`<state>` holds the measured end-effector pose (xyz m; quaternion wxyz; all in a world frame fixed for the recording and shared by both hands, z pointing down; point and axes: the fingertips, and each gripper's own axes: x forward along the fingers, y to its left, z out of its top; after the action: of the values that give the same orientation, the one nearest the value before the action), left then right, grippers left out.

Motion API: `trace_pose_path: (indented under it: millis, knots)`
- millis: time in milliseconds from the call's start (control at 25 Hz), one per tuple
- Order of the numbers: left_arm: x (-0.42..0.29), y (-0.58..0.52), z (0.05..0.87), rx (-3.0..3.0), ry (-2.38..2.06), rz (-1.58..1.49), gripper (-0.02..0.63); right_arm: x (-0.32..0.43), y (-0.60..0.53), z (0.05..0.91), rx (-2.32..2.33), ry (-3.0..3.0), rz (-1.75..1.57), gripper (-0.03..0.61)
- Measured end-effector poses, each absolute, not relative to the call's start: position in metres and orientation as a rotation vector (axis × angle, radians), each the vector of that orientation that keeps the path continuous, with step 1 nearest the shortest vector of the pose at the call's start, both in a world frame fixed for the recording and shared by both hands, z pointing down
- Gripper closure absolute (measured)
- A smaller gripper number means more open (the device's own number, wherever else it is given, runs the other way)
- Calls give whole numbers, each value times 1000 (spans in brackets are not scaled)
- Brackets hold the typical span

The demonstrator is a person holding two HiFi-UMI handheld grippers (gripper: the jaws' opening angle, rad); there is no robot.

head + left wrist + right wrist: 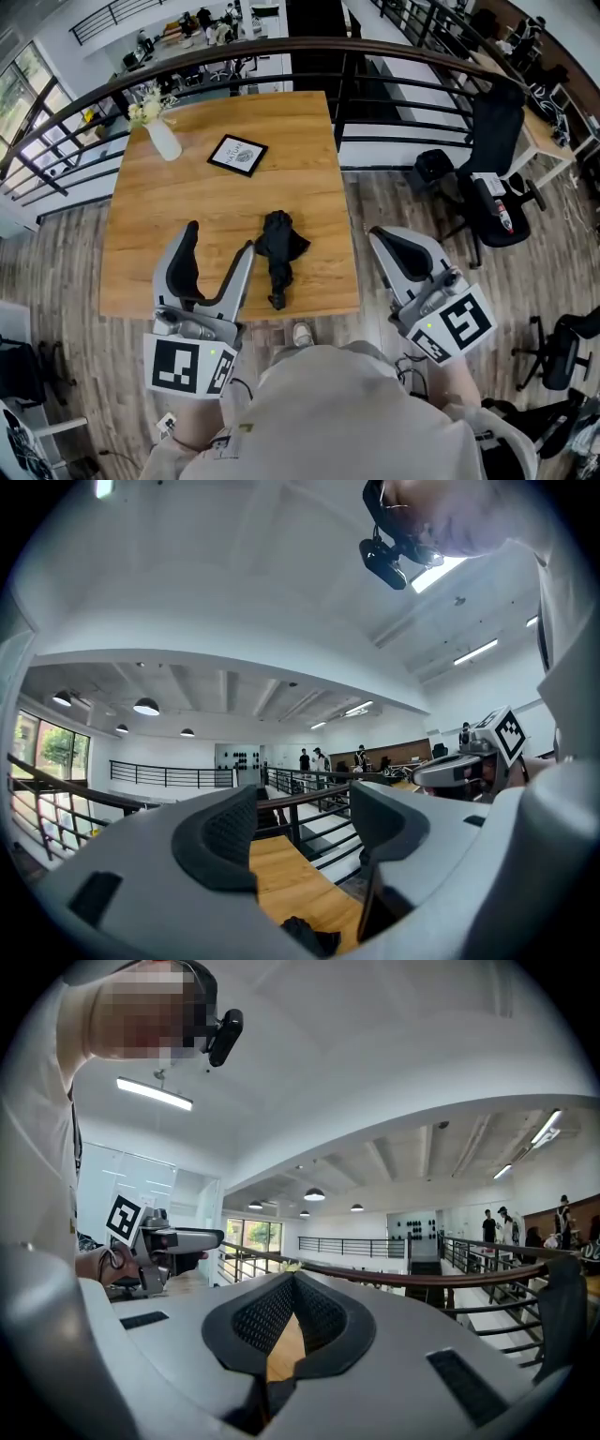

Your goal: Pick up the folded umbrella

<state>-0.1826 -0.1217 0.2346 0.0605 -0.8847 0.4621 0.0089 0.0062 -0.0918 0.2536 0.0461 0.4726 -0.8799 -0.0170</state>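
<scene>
The folded umbrella (279, 251) lies near the table's (187, 187) 6 o'clock edge; the left gripper view cuts most of it off. The left gripper (220, 242), at its 9 o'clock, stands wide apart and empty. The right gripper (384, 242), at 3 o'clock, has its tips together.

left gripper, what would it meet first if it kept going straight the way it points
Likely the black railing past the table: the left gripper points level, and the folded umbrella sits below its line. Depth is unclear.
</scene>
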Motion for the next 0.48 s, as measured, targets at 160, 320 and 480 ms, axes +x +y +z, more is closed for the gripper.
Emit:
trace_pose_path:
  millis: [160, 320, 480]
  knots:
    - [-192, -147, 249, -2697, 1415, 5, 302, -5, -116, 259, 1427, -2694, -40, 549]
    - [-189, -165, 258, -2710, 1424, -20, 302, -2, -138, 265, 1428, -2690, -19, 549]
    - [-185, -182, 269, -2689, 1465, -81, 302, 5, -163, 272, 1406, -2715, 8, 549]
